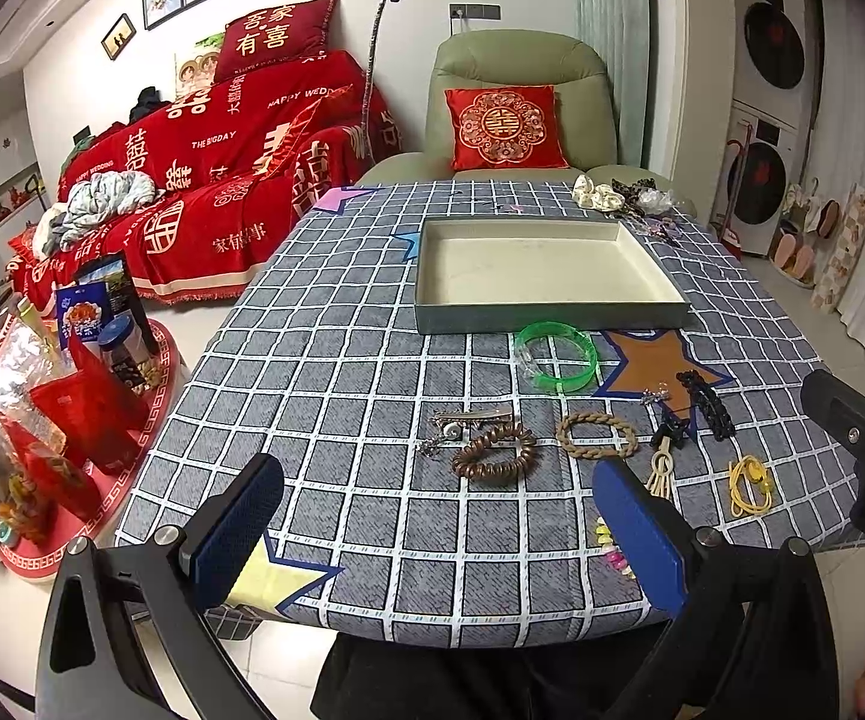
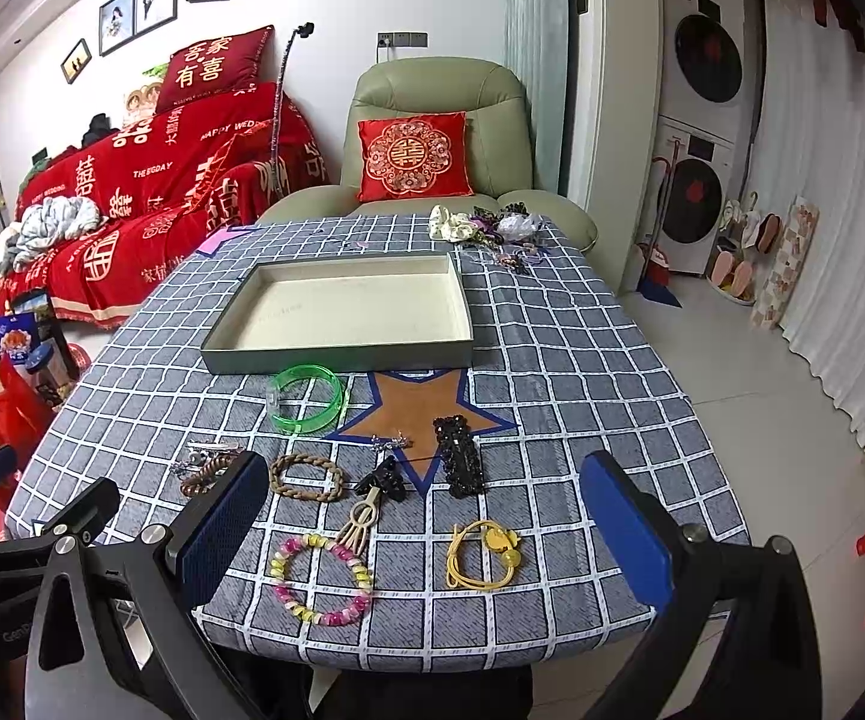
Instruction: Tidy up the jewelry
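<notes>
An empty shallow grey tray sits mid-table. In front of it lie a green bangle, a brown coil hair tie, a braided tan bracelet, a black beaded clip, a yellow cord tie and a pink-yellow bead bracelet. My left gripper hovers open over the near table edge. My right gripper is open too, above the bead bracelet and the yellow cord, holding nothing.
More hair ties and scrunchies are piled at the far right corner. A green armchair stands behind the table, a red-covered sofa to the left, and a low round table of snacks at the near left.
</notes>
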The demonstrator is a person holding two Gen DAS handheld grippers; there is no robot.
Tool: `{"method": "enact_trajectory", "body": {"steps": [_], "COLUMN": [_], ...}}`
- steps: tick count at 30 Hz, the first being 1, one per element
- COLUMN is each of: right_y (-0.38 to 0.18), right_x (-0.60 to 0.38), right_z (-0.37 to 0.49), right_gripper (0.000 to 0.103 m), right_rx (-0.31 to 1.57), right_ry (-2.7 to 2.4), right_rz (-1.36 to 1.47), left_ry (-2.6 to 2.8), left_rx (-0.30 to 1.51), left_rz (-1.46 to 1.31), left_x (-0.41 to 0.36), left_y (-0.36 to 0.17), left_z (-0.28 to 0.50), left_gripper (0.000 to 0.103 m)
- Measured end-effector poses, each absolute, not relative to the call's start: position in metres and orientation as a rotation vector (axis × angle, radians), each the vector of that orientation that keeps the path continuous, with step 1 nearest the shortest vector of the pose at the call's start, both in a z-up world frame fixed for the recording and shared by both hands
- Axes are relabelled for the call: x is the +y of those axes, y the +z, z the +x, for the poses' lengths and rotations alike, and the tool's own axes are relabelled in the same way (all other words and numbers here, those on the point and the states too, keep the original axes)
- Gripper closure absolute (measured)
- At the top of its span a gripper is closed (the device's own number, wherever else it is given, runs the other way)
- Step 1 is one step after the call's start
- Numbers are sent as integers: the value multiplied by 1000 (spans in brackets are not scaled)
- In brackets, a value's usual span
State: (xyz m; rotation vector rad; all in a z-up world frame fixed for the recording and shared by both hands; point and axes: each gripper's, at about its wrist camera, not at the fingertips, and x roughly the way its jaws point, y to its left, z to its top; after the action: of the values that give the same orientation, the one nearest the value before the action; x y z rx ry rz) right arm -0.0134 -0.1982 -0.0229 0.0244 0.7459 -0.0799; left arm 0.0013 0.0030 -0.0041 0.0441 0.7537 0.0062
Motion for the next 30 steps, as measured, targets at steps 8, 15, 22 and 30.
{"method": "enact_trajectory", "body": {"steps": [8, 15, 22, 30], "right_y": [-22, -21, -21, -21], "right_x": [-198, -199, -199, -199], "right_z": [-13, -13, -12, -11], "right_gripper": [0, 0, 0, 0], "right_rx": [743, 744, 740, 743], "right_ry": [-80, -83, -83, -82], "right_rz": [28, 32, 36, 36], "left_ry": [5, 8, 8, 9], "left_rx": [758, 761, 761, 764], "left_rz": [41, 42, 41, 41], "left_x": [4, 2, 2, 2], "left_y": [-6, -6, -6, -6], "left_z": [2, 3, 3, 4], "left_gripper": [0, 0, 0, 0]}}
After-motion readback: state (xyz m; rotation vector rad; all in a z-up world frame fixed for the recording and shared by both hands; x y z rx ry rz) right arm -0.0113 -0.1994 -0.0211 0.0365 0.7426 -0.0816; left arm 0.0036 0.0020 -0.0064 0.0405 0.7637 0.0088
